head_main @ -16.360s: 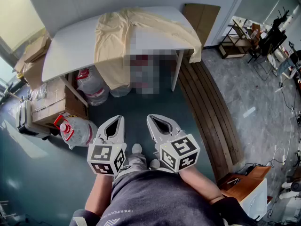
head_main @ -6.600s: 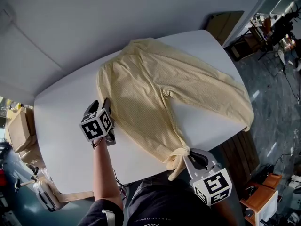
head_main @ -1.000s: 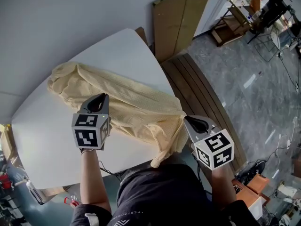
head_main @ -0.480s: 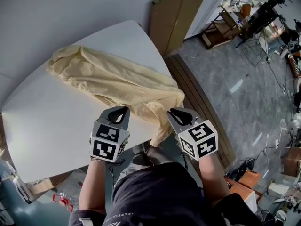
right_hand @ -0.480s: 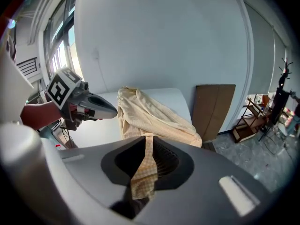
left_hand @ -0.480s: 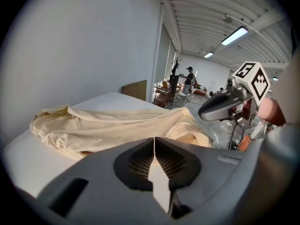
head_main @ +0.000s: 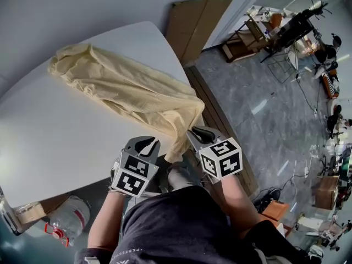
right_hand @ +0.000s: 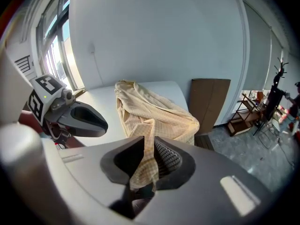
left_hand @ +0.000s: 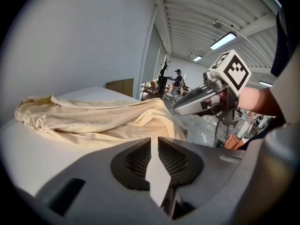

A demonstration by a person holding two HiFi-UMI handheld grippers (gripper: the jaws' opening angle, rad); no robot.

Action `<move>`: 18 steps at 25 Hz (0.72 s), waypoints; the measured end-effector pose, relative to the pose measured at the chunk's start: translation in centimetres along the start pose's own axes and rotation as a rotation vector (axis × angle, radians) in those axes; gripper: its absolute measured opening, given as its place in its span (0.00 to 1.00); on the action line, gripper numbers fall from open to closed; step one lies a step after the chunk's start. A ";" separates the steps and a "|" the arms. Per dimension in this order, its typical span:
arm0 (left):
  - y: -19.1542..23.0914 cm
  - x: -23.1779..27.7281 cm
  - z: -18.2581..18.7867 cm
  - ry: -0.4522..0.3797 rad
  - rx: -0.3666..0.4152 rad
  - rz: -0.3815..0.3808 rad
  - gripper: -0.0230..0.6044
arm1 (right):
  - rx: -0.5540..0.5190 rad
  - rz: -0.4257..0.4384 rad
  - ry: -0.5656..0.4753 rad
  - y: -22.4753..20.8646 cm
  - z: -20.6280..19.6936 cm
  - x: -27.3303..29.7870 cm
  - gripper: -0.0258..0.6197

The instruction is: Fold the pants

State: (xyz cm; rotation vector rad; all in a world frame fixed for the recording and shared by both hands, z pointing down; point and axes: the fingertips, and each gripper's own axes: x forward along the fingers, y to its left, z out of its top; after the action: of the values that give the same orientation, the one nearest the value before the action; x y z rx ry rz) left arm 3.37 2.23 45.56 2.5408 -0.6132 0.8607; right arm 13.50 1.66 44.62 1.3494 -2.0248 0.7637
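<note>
At the near edge of the table (head_main: 55, 142) | pants (head_main: 126, 89) bunched long, one end hanging off | right gripper (head_main: 197, 132) just opening, cloth between its jaws | left gripper (head_main: 147, 142) just opening, thin gap, empty | best, I think: grab the hanging end firmly and lay it flat

The pants (head_main: 129, 92) are lying as a long, rumpled band on the white worktop (head_main: 60, 142), running from the upper left of the head view down toward its centre. They are showing a pale yellow cloth with a fine woven check, seemingly doubled lengthwise. The far end is bunching at the upper left. The near end is spilling over the worktop's edge and hanging in a narrowing fold.
</note>
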 end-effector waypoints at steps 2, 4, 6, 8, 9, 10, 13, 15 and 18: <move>-0.9 0.5 0.3 -0.013 -0.004 0.000 0.14 | -0.019 0.027 0.007 0.1 0.2 0.1 0.15; -1.6 1.1 0.9 -0.027 0.002 0.008 0.15 | -0.041 0.049 0.011 -0.3 0.4 0.3 0.16; -2.0 1.8 1.3 -0.024 0.006 0.015 0.17 | -0.056 0.073 0.013 -0.7 0.4 0.6 0.17; -2.5 2.8 1.6 -0.011 -0.005 0.016 0.20 | -0.052 0.110 0.015 -1.0 0.1 0.8 0.18; -3.1 3.3 1.8 -0.005 -0.017 0.013 0.22 | -0.045 0.131 0.017 -1.3 0.0 0.7 0.19; -3.7 3.9 2.0 0.002 -0.031 0.010 0.23 | -0.035 0.152 0.019 -1.6 -0.2 0.6 0.19; -4.4 5.6 1.8 0.045 -0.054 0.042 0.29 | -0.009 0.204 0.025 -2.6 -1.0 0.7 0.20; -4.2 6.6 1.2 0.081 -0.064 0.085 0.33 | -0.008 0.236 0.043 -3.1 -1.6 1.1 0.21; -4.9 7.8 0.4 0.112 -0.103 0.098 0.33 | -0.003 0.314 0.074 -2.9 -2.5 1.3 0.21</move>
State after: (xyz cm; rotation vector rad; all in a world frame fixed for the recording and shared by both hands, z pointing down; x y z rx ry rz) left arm 11.67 3.93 49.21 2.3696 -0.7324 0.9712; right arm 16.18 1.79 47.64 0.9967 -2.2039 0.9313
